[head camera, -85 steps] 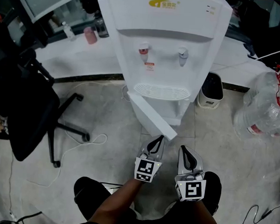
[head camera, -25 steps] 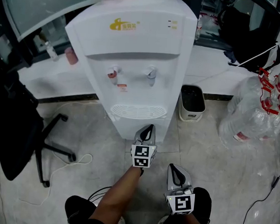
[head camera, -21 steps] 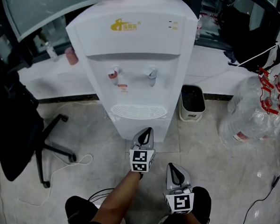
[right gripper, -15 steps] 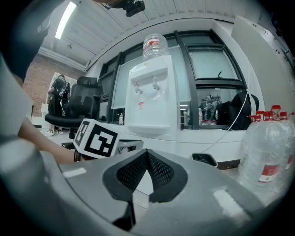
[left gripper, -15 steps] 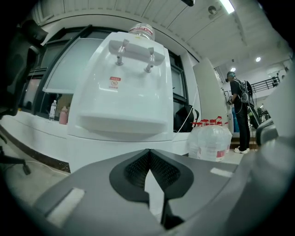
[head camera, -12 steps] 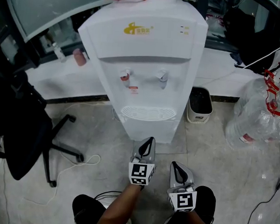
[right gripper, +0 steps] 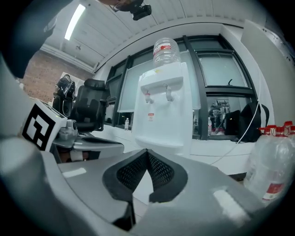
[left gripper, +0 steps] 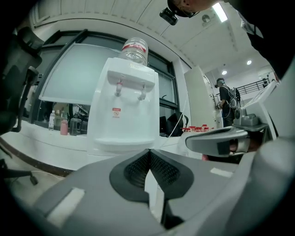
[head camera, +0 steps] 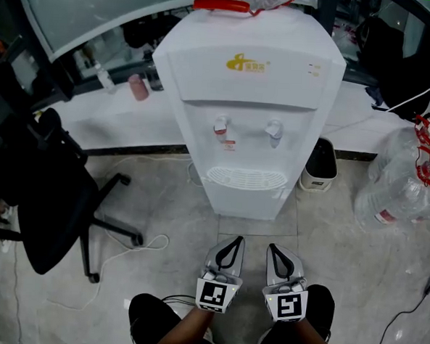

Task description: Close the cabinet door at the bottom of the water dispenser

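Observation:
The white water dispenser [head camera: 249, 111] stands upright on the floor ahead, with two taps and a drip grille. Its bottom cabinet door [head camera: 248, 201] lies flush with the body, shut. My left gripper [head camera: 231, 246] and right gripper [head camera: 280, 253] hang side by side below it, apart from the dispenser, both shut with nothing between their jaws. In the left gripper view the dispenser [left gripper: 123, 110] fills the middle, a bottle on top. The right gripper view shows the dispenser [right gripper: 163, 108] straight ahead too.
A black office chair [head camera: 50, 194] stands at the left, a white cable [head camera: 134, 246] on the floor beside it. A small bin [head camera: 319, 165] sits right of the dispenser. Large empty water bottles [head camera: 407, 179] lie at the far right.
The cabinet door, swung open 3.4 s ago, is shut. My left gripper pushed at it, then drew back from the dispenser to beside the right gripper.

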{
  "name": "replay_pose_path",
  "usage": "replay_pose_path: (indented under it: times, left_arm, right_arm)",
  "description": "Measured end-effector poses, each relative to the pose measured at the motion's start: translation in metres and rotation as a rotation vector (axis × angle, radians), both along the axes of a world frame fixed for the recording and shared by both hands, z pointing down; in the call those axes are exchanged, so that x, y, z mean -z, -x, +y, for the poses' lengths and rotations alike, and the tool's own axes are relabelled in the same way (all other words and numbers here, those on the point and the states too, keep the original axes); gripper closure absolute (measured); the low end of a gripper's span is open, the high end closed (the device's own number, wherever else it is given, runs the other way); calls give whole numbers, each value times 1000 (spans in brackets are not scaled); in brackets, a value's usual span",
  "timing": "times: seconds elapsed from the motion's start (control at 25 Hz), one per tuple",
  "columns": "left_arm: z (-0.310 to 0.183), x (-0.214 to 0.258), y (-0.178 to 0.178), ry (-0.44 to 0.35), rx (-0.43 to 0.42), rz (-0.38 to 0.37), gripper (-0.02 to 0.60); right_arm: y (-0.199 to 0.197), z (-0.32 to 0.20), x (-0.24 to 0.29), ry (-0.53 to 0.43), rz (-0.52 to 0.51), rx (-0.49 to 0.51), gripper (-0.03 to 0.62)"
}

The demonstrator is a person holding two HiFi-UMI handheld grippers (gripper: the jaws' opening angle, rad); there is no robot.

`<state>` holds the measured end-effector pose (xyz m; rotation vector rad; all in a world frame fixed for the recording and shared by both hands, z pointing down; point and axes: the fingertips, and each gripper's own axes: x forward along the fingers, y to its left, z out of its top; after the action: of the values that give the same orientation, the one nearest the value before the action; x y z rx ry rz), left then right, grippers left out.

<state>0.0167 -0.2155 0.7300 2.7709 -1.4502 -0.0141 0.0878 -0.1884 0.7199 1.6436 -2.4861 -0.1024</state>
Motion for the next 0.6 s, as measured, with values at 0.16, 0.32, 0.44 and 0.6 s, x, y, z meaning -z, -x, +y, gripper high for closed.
replay_pose_path:
  times: [0.16,0.32,0.44,0.6]
  left_arm:
    - [12,61,6,40,-5,37,561]
    - [27,146,8,38,-36,19,561]
    - [32,209,14,64,-29,1,561]
    - [38,294,23,91,-13,-1,561]
  right_arm:
    - [0,-3,72,4,-8,-20,589]
    - [1,-3,162,9,-25,-28,591]
    - [5,1,222,43,-33,-26,590]
    - [11,6,307,61,-54,-18,589]
